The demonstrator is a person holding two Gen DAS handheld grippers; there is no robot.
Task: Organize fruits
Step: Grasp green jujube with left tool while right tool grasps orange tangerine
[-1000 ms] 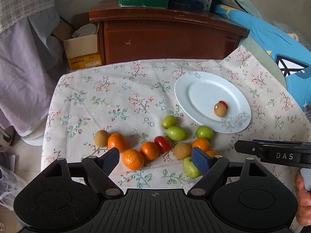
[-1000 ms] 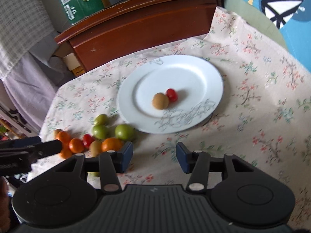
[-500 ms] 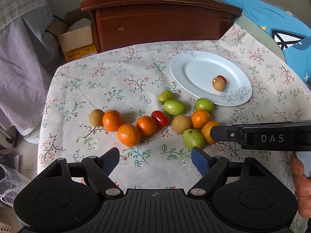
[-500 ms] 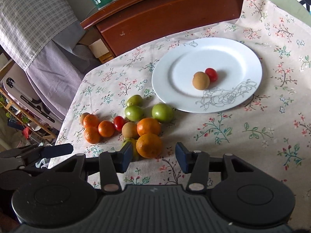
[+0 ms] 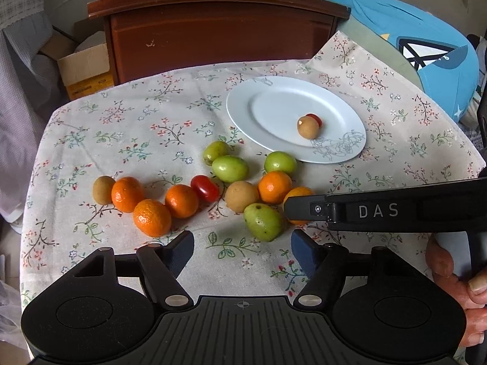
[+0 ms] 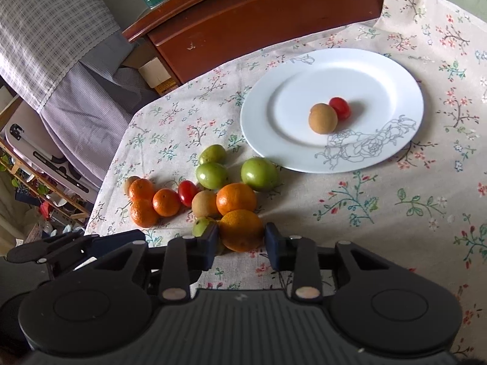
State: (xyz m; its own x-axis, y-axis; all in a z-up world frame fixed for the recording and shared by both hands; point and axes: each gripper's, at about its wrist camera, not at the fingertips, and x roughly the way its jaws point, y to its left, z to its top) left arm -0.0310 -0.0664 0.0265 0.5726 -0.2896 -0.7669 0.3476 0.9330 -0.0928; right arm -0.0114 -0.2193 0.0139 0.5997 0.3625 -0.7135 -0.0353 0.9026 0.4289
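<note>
1. My right gripper (image 6: 241, 240) is spread around the nearest orange (image 6: 241, 229), jaws flanking it but not yet pressing, as far as I can tell.
2. That orange lies in the fruit cluster toward the table's near edge, touching a green fruit (image 6: 203, 225) and another orange (image 6: 236, 198).
3. My left gripper (image 5: 242, 248) hangs wide apart and empty, near the same edge.
4. I judge the orange light, round, slightly yielding; I'd grip across its widest part, gently.
5. The plate (image 6: 404, 85) holds a brown fruit (image 6: 323, 118) and a cherry tomato (image 6: 339, 108).
</note>
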